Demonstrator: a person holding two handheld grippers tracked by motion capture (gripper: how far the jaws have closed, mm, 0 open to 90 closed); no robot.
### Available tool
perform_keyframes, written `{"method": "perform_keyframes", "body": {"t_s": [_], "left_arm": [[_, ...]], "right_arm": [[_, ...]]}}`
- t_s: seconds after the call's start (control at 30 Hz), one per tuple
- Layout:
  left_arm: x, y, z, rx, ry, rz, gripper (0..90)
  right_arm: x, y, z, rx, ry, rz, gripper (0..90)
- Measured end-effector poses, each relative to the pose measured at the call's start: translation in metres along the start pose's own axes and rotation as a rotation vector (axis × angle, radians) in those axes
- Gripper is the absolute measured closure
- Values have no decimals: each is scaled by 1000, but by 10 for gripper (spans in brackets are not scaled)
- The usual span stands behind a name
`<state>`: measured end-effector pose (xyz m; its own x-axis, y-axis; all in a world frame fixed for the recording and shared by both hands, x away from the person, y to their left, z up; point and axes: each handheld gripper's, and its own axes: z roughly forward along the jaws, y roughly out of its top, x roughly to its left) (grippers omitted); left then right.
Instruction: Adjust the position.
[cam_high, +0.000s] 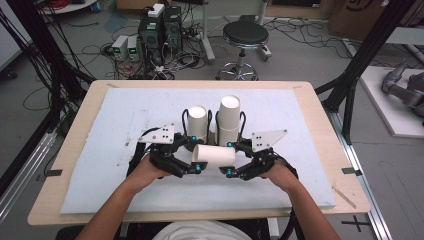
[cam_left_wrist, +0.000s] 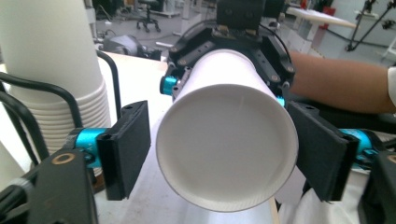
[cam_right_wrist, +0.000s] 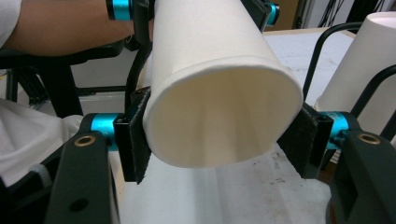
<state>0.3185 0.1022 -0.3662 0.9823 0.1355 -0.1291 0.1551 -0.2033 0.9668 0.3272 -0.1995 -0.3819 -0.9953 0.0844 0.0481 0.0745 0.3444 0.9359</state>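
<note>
Forearms come in from the near edge of the counter (cam_high: 320, 150), and both hands meet around one white paper cup (cam_high: 214, 155) that is held on its side between them, its long axis running left to right across the white mat (cam_high: 125, 150).

Left tongs (cam_high: 199, 168) sit at the cup's closed bottom end. In the left gripper view the cup's base (cam_left_wrist: 227, 148) faces the camera and lies between the two black pads; the right-hand pad (cam_left_wrist: 320, 149) is at the cup's wall, while a sliver of gap shows between the cup and the left-hand pad (cam_left_wrist: 126, 147). These tongs are spread around the cup, not pinching it.

Right tongs (cam_high: 226, 172) hold the open mouth end. In the right gripper view the rim (cam_right_wrist: 224, 116) is squeezed into an oval between both pads, which press on it from either side, so this pair pinches the cup and carries it.

Both hands are equally near; the cup bridges tip to tip. Whatever comes next turns on that shared axis: as I judge it, the cup can only slide out sideways along its length towards the right tongs.

Just behind stand two stacks of upturned cups, a short stack (cam_high: 197, 121) and a taller stack (cam_high: 228, 119), each within black wire loops.
</note>
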Motion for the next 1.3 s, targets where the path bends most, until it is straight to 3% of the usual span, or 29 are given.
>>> {"method": "perform_keyframes", "body": {"t_s": [0.03, 0.13, 0.27, 0.4, 0.57, 0.73, 0.93, 1.13, 1.3], "left_arm": [[0, 0, 0, 0, -12, 13, 351], [0, -1, 0, -1, -19, 30, 355], [1, 0, -3, -28, -3, 21, 349], [4, -1, -7, -79, -9, -4, 349], [2, -2, -4, -59, -15, 7, 351], [4, -4, -2, -35, -10, -4, 352], [4, -2, -4, -44, 46, -20, 259], [4, -4, -2, -28, 12, -26, 266], [3, -5, 1, -1, -18, -1, 354]], "right_arm": [[0, 0, 0, -2, 5, -1, 350], [0, 0, 0, -5, 9, 12, 315], [0, 1, 1, -51, -10, 76, 188], [0, 1, -1, -70, -17, 103, 183], [-2, 2, -3, -95, -9, 92, 250], [-2, 1, -6, -66, -11, 65, 308], [-2, 0, -6, -41, -24, 47, 338], [-2, 0, -4, -31, -9, 36, 342], [-2, 2, -6, -40, 4, 36, 349]]}}
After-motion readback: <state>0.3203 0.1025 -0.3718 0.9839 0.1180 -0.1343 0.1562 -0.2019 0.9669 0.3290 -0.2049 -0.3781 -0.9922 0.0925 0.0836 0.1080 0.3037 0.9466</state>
